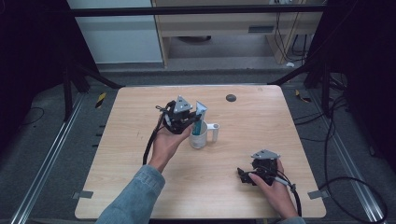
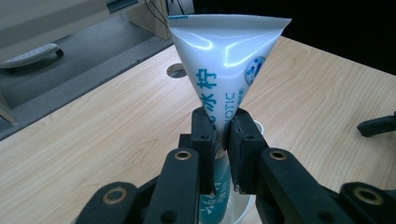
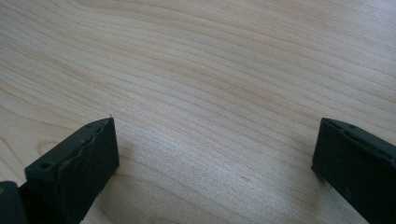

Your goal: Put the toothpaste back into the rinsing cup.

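Note:
A white and teal toothpaste tube [image 2: 224, 60] stands crimped end up, its lower end inside a white mug [image 1: 201, 136] near the table's middle. My left gripper [image 2: 223, 133] is shut on the tube's narrow middle, just above the mug's rim [image 2: 258, 127]. In the high view the left gripper [image 1: 186, 117] hovers at the mug's left side, with the tube [image 1: 200, 114] poking up beside it. My right gripper [image 1: 242, 175] rests low at the table's front right, and its jaws stand wide apart over bare wood. The right gripper [image 3: 212, 154] has nothing between its fingers.
The wooden table [image 1: 140, 186] has a dark round hole [image 1: 230, 97] near its far edge. The mug's handle [image 1: 215, 132] points right. Black cables trail over the floor to the right, and a shelf unit stands beyond the table.

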`<control>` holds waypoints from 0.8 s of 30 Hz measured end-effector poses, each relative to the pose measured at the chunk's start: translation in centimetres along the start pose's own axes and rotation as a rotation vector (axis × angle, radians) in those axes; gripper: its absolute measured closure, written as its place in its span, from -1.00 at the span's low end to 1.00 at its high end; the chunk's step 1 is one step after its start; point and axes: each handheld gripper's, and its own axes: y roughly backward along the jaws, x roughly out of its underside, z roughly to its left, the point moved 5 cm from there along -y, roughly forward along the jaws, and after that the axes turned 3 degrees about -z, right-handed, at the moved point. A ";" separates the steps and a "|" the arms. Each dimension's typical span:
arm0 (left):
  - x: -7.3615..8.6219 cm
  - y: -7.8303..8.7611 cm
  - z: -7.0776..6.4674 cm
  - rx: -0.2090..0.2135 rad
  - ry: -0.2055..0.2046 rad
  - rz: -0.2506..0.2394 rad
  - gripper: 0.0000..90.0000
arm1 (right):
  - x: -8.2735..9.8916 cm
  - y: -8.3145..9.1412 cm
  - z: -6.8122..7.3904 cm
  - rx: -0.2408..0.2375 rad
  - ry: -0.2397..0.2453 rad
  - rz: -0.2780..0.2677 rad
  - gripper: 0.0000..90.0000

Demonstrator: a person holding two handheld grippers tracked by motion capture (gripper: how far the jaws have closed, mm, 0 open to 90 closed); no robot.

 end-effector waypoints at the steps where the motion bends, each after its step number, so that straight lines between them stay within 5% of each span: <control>1: 0.2 -0.1 0.0 0.002 0.001 0.007 0.80 | 0.0 0.0 0.0 0.000 -0.001 0.000 -0.99; 24: 1.2 -0.6 0.2 0.012 0.010 0.041 0.80 | 0.0 0.0 0.0 -0.002 -0.006 0.001 -0.99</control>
